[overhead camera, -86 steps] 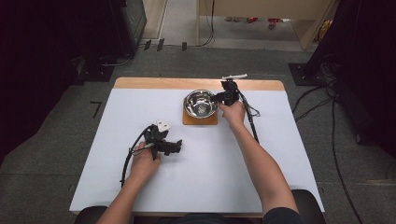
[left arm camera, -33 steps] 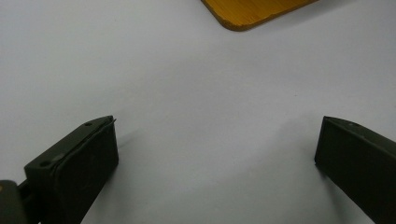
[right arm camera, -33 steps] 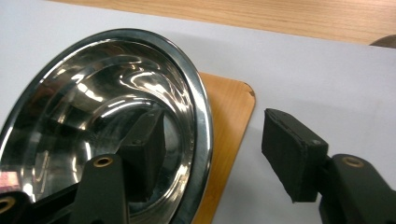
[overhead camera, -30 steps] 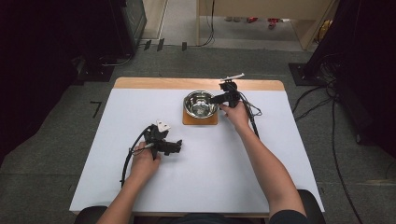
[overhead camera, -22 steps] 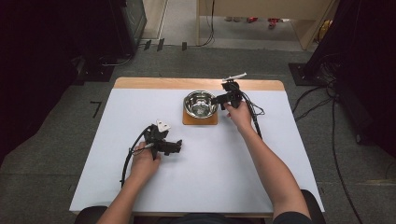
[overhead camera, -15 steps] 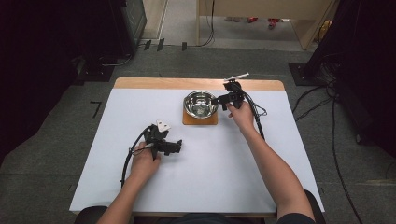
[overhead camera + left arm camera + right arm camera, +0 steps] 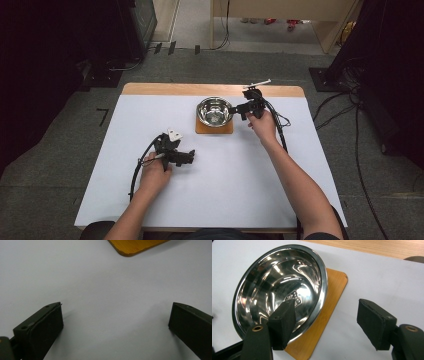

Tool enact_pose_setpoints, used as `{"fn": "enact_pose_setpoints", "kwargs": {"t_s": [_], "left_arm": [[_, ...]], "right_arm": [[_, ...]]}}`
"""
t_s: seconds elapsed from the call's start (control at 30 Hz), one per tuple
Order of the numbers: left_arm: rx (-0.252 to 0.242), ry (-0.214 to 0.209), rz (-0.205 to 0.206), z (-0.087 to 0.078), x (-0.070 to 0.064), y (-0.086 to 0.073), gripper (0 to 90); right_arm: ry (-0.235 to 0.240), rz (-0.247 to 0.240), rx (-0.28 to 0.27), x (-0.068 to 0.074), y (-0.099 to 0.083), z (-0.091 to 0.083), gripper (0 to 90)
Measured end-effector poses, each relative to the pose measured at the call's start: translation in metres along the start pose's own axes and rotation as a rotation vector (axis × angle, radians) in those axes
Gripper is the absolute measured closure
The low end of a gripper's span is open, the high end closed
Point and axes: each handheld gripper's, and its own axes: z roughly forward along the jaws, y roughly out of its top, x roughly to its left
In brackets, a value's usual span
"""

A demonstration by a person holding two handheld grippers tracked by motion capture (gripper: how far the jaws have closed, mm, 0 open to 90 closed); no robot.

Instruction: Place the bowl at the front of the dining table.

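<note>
**Steel bowl, rim grab pending**

Shiny round steel bowl (image 7: 279,290) sits on a square orange wooden board (image 7: 329,302). My right gripper (image 7: 325,321) is wide open, holding nothing; one finger (image 7: 284,320) is over the rim inside the bowl, the other outside above the board. Left gripper (image 7: 116,322) gapes empty over white table (image 7: 100,277).

Risk: slick rim slipping, bowl tipping, or board getting dragged. Finger-to-rim contact hard to judge.

A shiny stainless-steel bowl (image 7: 215,111) sits upright, empty, on a square wooden board (image 7: 214,129) near the surface's far edge
</note>
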Motion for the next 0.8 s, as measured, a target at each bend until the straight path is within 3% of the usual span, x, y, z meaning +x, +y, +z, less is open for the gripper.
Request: {"fn": "enact_pose_setpoints", "kwargs": {"t_s": [0.2, 0.6, 0.8], "left_arm": [[0.000, 0.000, 0.000, 0.000, 0.000, 0.000, 0.0], [0.000, 0.000, 0.000, 0.000, 0.000, 0.000, 0.0], [0.000, 0.000, 0.000, 0.000, 0.000, 0.000, 0.0]], "right_arm": [[0.022, -0.015, -0.032, 0.000, -0.006, -0.008, 30.9], [0.053, -0.025, -0.035, 0.001, -0.026, -0.014, 30.5], [0.044, -0.037, -0.033, 0.002, -0.031, -0.015, 30.3]]}}
